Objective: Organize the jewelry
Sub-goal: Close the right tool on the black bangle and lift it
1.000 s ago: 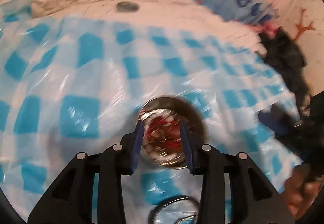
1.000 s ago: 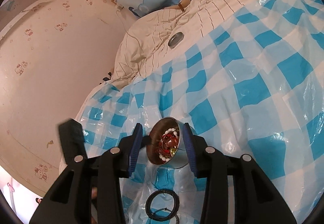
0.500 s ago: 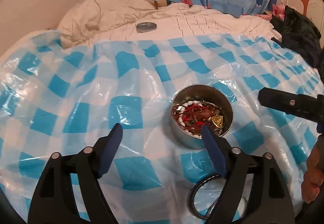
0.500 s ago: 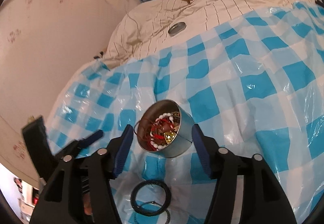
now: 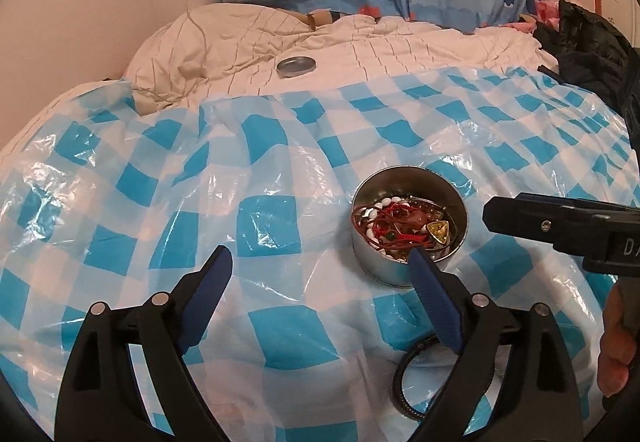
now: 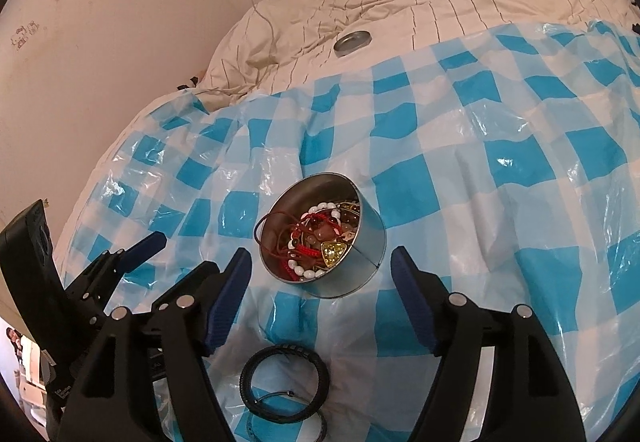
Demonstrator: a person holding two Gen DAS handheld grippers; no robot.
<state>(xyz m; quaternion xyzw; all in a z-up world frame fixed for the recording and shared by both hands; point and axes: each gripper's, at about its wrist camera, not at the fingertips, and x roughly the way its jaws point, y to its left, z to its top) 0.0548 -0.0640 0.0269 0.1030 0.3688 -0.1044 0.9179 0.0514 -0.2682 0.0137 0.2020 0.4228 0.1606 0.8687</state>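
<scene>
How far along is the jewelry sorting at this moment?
Mostly done: the tin already holds beaded bracelets and red cords. Nothing is in hand; the left gripper and right gripper are open. Left: the black bracelet on the checkered sheet, and the lid lying apart.

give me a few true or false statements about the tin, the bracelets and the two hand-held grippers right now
1. The round metal tin holds a tangle of beaded and red-cord jewelry. True.
2. The right hand-held gripper is shut on the tin. False: its jaws stand wide open, one on each side of the tin, not touching it.
3. The black braided bracelet lies on the checked plastic sheet, outside the tin. True.
4. The tin's lid is fitted on the tin. False: it lies apart on the cream quilt farther back.
5. The left hand-held gripper holds a bracelet. False: it is open and holds nothing.
</scene>
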